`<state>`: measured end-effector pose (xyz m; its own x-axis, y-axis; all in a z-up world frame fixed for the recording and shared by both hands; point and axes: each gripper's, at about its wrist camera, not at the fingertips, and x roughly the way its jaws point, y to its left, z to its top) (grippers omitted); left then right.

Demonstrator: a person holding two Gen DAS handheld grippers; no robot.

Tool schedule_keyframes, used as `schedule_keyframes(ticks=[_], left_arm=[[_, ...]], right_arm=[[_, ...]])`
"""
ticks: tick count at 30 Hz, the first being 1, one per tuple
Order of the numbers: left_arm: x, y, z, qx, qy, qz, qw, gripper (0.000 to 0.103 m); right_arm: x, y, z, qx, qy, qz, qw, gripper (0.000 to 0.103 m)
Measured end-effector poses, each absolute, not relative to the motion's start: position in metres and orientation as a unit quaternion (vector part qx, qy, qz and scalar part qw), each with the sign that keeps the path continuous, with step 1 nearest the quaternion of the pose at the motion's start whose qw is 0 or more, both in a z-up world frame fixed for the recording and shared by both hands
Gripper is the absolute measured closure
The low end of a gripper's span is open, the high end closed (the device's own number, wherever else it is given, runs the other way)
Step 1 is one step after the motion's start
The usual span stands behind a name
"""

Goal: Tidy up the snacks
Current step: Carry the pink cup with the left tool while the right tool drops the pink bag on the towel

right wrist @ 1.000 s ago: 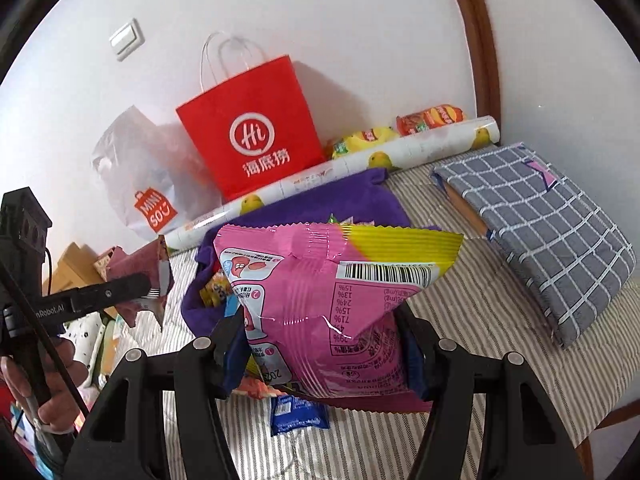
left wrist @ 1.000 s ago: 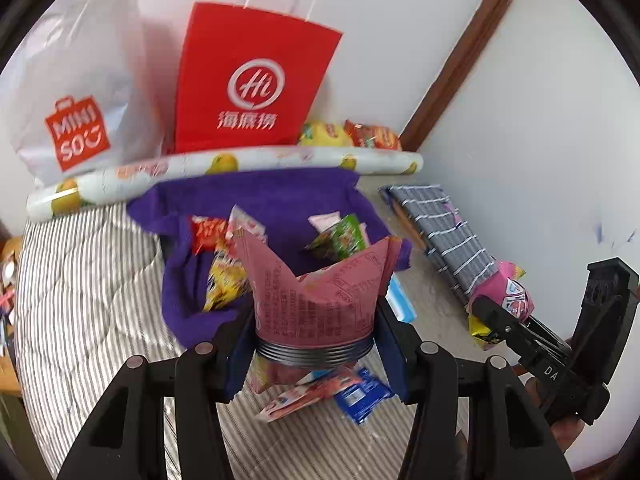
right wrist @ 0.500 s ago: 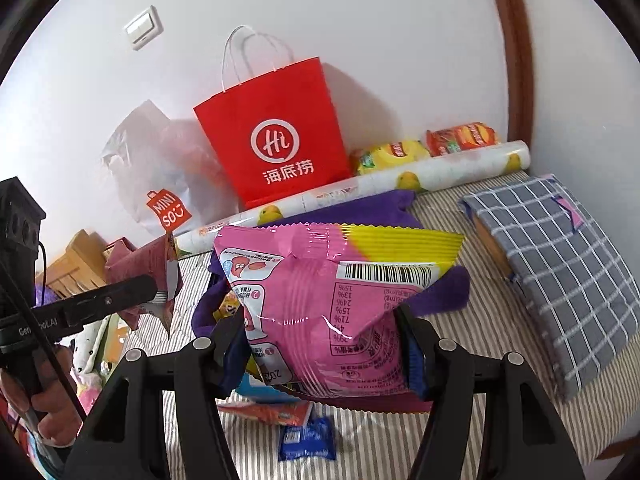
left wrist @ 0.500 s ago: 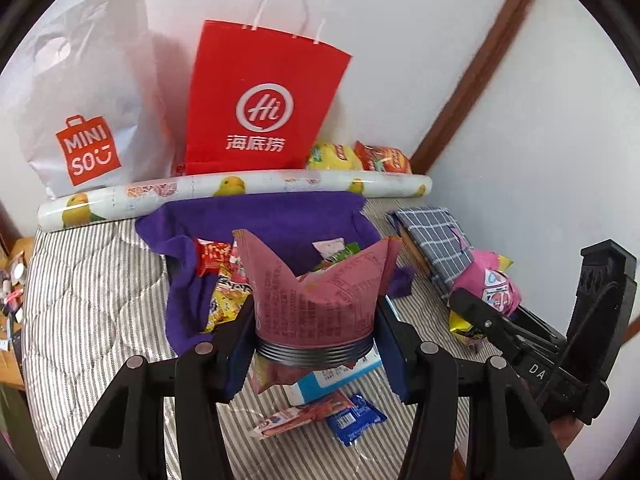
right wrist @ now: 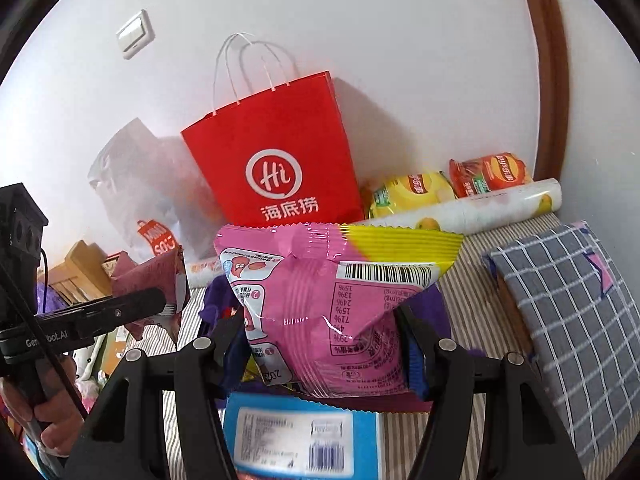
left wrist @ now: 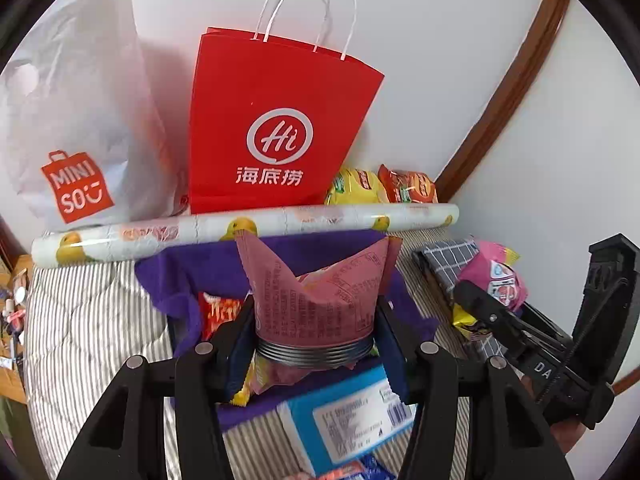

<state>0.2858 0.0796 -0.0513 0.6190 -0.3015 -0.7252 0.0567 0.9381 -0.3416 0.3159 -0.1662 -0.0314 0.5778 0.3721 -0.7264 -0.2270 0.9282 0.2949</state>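
Both grippers have been carried closer to the red paper bag (left wrist: 280, 128).

Nearest: a dusty-red snack packet (left wrist: 320, 300) is clamped by the left gripper (left wrist: 316, 344); a pink-and-yellow snack bag (right wrist: 332, 300) is clamped by the right gripper (right wrist: 324, 348). Below: blue box (right wrist: 300, 436), purple cloth (left wrist: 200, 272). Beyond: patterned roll (left wrist: 248, 228), red bag against the wall.

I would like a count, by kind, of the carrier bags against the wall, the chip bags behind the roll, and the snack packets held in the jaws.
Carrier bags: 2, the red paper bag and the white plastic bag.
Chip bags: 2, the yellow chip bag and the orange chip bag.
Held packets: 2, the maroon packet and the pink packet.
Total: 6
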Motion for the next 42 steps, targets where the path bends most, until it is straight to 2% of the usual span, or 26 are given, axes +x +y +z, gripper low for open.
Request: schedule_keyframes(ticks=[15,28,42], left_arm=[[0.335,0.094,-0.090,-0.156,0.448,-0.080,0.877,0.050],[0.354,0.106,-0.123,-0.187,0.485,-0.075,0.851,0.050],[0.359,0.093,-0.137,-0.175,0.514,-0.086,0.835,0.050]], right_arm=[[0.386,-0.155,-0.080,0.100,0.445,0.190,0.869,0.041],[0.401,-0.159,-0.140,0.105,0.498,0.185,0.841,0.041],[0.404,-0.152,-0.153,0.093,0.516,0.198,0.828,0.040]])
